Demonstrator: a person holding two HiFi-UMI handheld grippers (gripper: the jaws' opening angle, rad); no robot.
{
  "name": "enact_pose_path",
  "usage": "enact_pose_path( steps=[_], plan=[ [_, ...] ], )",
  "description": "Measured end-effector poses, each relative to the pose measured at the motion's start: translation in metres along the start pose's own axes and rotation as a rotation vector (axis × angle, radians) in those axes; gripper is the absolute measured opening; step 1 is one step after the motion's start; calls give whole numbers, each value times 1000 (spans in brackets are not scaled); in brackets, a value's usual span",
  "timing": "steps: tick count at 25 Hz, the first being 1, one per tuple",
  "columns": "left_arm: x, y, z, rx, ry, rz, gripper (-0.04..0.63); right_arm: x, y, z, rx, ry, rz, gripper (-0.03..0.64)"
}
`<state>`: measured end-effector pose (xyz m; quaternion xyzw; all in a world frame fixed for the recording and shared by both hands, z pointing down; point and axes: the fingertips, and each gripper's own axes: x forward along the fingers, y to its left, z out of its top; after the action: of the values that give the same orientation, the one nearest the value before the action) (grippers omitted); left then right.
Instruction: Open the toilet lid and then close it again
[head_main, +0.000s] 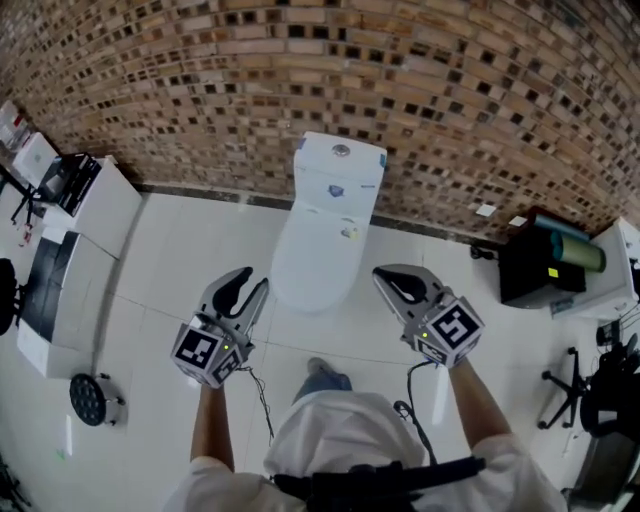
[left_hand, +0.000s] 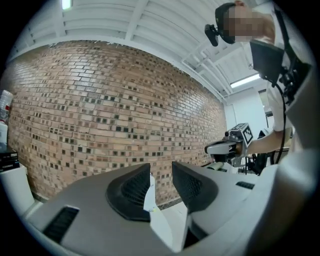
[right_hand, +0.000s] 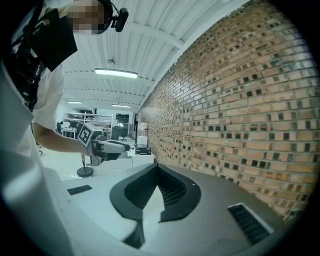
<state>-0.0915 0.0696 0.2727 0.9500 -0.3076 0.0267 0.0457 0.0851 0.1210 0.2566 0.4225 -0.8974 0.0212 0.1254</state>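
Note:
The white toilet stands against the brick wall in the head view, its lid (head_main: 312, 255) down over the bowl and the tank (head_main: 340, 170) behind it. My left gripper (head_main: 255, 283) hovers just left of the bowl's front, its jaws apart with nothing gripped; through the gap (left_hand: 161, 186) a white edge of the toilet shows beyond. My right gripper (head_main: 384, 276) hovers just right of the bowl, shut and empty, with its pads meeting at the tips (right_hand: 159, 172). Neither gripper touches the toilet. Each gripper view shows the other gripper across the bowl.
A brick wall (head_main: 450, 100) runs behind the toilet. White cabinets (head_main: 100, 205) with dark gear stand at the left. A black box holding a green roll (head_main: 540, 265) sits at the right, with chair legs (head_main: 575, 385) nearby. A round black object (head_main: 90, 398) lies on the white tile floor.

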Motion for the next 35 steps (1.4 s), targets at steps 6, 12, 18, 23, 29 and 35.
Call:
enact_pose_path(
  steps=[6,12,18,23,29,35],
  plan=[
    [-60,-26,-25,46,71,-99,135,-24,80,-22,72,-41,-121,8],
    [-97,-42,-8,109,111,-227,135,-46,148,-36,50,-1,-241,6],
    [-108,-21,5,164,111,-294,135,-22,179,-40,26,69,-298,4],
    [-101,48,-13,240,144,-377,136,58,187,-53,-29,168,-339,2],
    [-87,173,-54,345,187,-490,135,183,173,-80,48,264,-484,0],
    [-59,263,-102,399,275,-579,137,290,136,-140,169,398,-677,267]
  ],
)
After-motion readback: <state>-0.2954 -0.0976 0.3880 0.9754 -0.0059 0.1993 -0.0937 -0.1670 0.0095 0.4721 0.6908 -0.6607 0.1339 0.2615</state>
